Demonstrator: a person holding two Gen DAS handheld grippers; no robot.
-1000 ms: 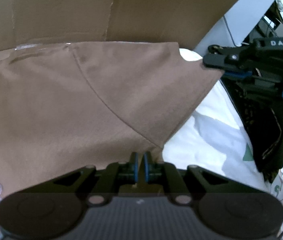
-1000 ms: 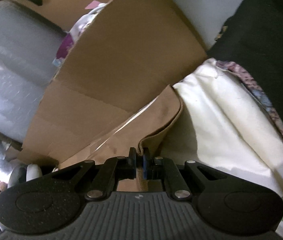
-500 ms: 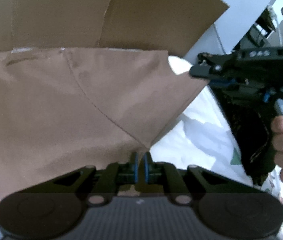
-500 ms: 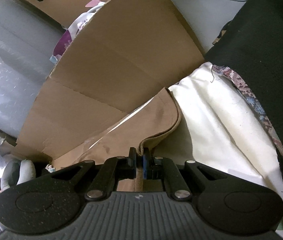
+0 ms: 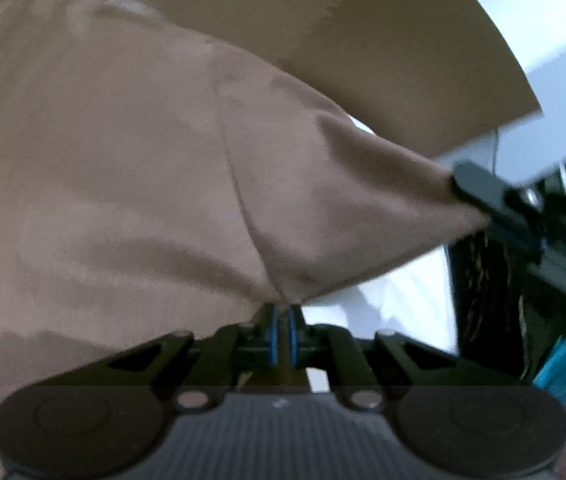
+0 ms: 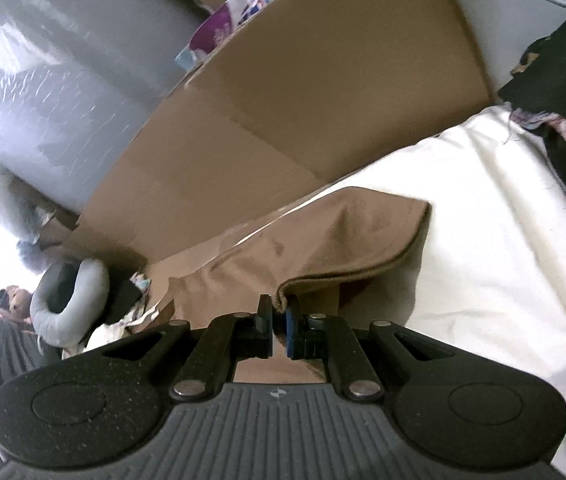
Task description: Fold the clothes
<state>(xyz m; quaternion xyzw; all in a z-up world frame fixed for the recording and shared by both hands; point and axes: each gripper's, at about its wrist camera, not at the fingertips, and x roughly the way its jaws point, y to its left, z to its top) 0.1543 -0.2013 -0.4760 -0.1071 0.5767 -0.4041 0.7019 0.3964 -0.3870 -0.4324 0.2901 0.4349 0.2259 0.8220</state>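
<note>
While both grippers (image 5: 281, 322) (image 6: 279, 312) pinch garment (image 5: 123, 180) edges

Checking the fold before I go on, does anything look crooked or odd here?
Nothing damaged. The brown cotton garment hangs bunched between the left claw and right claw, both shut on its edge, so its edges are not squared yet.

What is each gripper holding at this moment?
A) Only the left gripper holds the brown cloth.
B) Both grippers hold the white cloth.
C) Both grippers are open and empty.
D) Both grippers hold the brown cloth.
D: the left gripper is shut on a corner of the brown cloth, and the right gripper pinches its hemmed edge, with the white cloth lying underneath.
</note>
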